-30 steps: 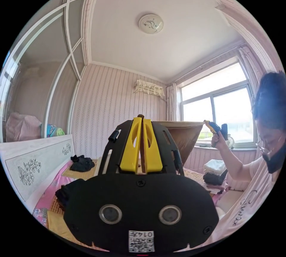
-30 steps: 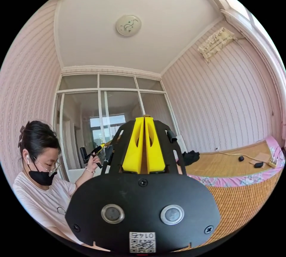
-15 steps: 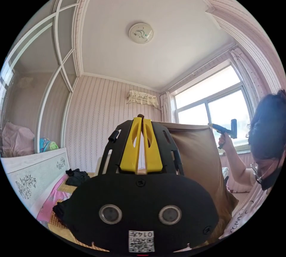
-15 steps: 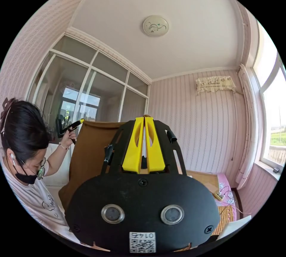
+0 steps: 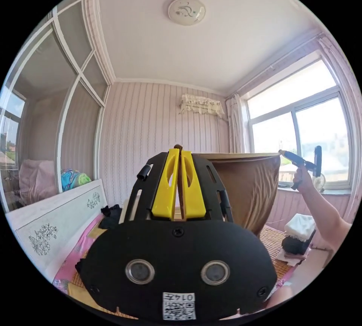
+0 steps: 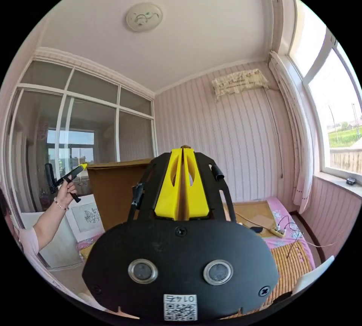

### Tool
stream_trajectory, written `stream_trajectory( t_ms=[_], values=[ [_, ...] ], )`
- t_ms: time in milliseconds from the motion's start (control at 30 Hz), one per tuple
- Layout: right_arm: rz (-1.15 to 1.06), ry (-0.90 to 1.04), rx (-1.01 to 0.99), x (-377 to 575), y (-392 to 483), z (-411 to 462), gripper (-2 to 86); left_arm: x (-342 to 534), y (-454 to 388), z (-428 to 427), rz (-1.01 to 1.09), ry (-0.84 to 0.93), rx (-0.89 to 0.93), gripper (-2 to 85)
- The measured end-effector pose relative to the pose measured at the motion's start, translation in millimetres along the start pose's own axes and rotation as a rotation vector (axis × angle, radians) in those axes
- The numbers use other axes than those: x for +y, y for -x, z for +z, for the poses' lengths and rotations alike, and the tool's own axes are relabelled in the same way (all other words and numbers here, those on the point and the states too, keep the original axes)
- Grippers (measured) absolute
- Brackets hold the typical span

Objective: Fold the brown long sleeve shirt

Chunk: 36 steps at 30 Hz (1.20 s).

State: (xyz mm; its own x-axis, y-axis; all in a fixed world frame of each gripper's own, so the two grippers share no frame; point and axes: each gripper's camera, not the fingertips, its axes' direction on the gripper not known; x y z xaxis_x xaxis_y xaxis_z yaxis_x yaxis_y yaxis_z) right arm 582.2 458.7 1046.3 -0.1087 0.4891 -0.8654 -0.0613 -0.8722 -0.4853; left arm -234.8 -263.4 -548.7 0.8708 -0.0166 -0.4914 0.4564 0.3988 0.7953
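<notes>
Lifted clear since a second ago, brown shirt (image 5: 249, 186) hangs stretched between left hand-held gripper (image 5: 177, 149) and right hand-held gripper (image 6: 184, 148), each clamping its top edge.

We are in a home bedroom: a bed (image 6: 290, 262) below our claw, striped wallpaper (image 5: 158, 122), curtained window (image 5: 301, 126).

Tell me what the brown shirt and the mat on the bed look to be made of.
Brown shirt: thin, soft, matte knit by the look; it sags and light glows through it.
Mat on the bed: woven bamboo or straw, probably; fine golden ribs, flat and stiff.
</notes>
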Motion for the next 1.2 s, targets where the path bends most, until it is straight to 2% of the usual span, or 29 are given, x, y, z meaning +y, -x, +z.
stream_trajectory(
  t_ms=[133,200,333,467,567,700,800,1200],
  values=[
    [-0.039,0.099,-0.080,30,-5,4,-0.1,81,22,8,0.039,0.101,0.050,-1.0],
    [-0.029,0.244,-0.099,85,-16,10,0.0,143,38,12,0.016,0.204,0.100,-1.0],
    [0.034,0.507,-0.053,209,-38,13,0.0,328,69,18,-0.062,0.527,0.162,-1.0],
    [0.313,0.841,0.017,372,-79,14,0.0,530,99,25,-0.310,0.889,0.195,-1.0],
    [0.468,1.048,0.087,460,-92,14,0.0,632,111,20,-0.412,1.066,0.154,-1.0],
    [0.529,1.269,0.119,516,-93,12,0.0,702,128,9,-0.462,1.196,0.132,-1.0],
    [0.521,1.317,0.108,518,-92,7,0.1,731,142,-2,-0.410,1.259,0.098,-1.0],
    [0.417,1.477,0.083,499,-85,-5,0.3,815,192,-48,-0.278,1.383,0.163,-0.8]
  ],
)
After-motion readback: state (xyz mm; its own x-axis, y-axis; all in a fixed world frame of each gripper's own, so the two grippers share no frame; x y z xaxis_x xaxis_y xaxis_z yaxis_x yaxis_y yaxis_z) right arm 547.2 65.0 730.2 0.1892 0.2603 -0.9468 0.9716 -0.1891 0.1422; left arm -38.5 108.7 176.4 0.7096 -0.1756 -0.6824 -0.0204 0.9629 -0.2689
